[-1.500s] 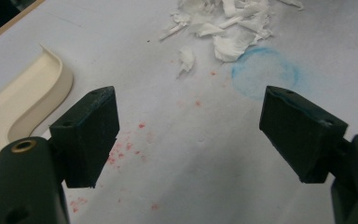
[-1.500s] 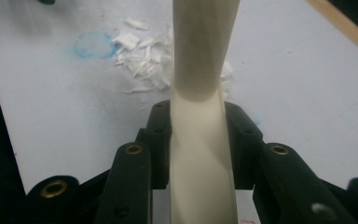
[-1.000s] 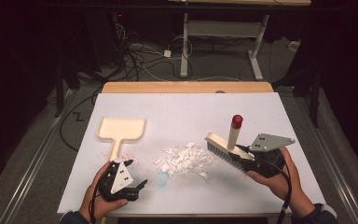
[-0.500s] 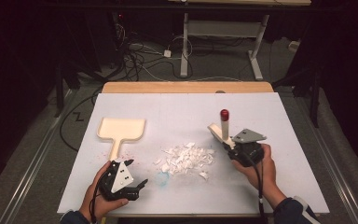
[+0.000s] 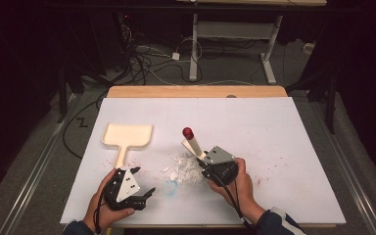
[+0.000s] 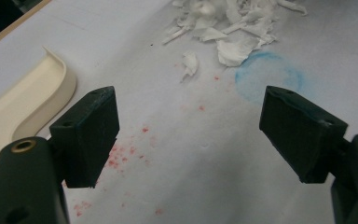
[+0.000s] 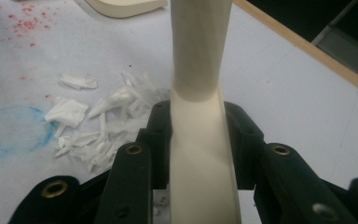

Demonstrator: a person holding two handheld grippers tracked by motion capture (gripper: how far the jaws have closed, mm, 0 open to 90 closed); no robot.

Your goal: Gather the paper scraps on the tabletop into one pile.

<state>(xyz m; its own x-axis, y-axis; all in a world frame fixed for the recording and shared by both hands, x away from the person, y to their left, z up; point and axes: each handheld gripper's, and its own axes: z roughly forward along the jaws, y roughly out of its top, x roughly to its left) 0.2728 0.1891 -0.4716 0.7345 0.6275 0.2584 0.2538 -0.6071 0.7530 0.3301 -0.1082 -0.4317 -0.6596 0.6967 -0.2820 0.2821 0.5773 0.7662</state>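
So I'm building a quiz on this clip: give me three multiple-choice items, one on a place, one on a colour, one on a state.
1. Where is the dustpan?
A) left of the paper scraps
B) right of them
C) on top of them

2. What colour is the tip of the brush handle?
A) blue
B) red
C) green

3. How is the left gripper?
A) shut on the dustpan
B) shut on a scrap
C) open, holding nothing

Key: 1 A, the high view shows the dustpan left of the pile. 2 B, the knob is red. 3 C, its fingers stand apart over the bare sheet, while the right gripper clamps the brush.
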